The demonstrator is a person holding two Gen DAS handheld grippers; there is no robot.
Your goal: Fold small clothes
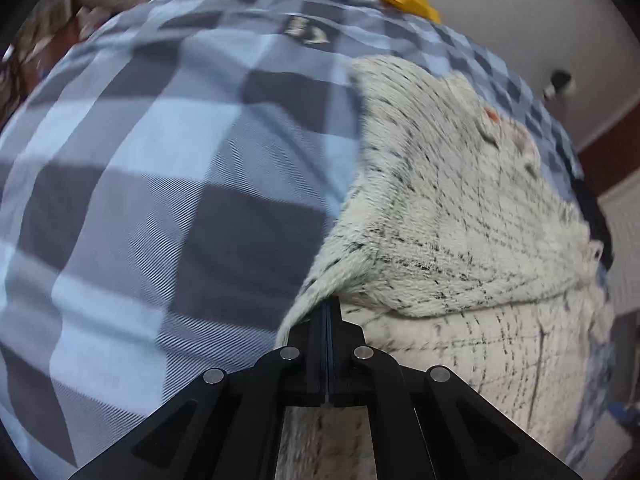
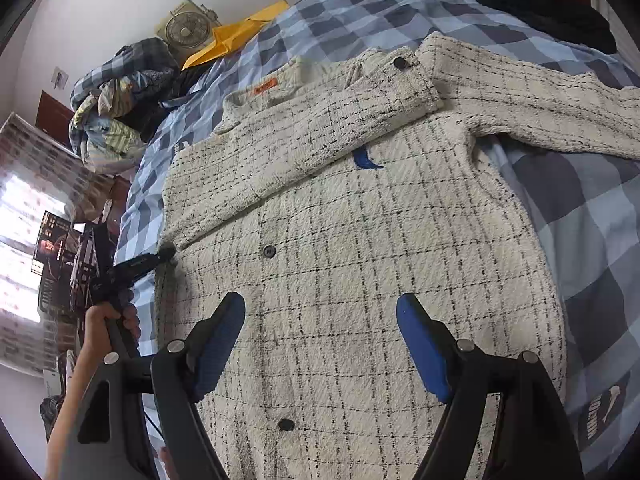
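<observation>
Here the left claw [image 1: 328, 308] pinches the jacket [image 2: 340, 280] edge; right claw [image 2: 320, 312] gapes above it.

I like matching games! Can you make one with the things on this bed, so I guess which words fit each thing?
Things:
1. cream tweed checked jacket
2. blue and grey checked bedsheet
3. left gripper
4. right gripper

Words:
A. fingers wide apart over the jacket
B. one sleeve folded across its front
C. pinching the jacket's edge
D. lying under the jacket

Pairs: 1-B, 2-D, 3-C, 4-A
</observation>
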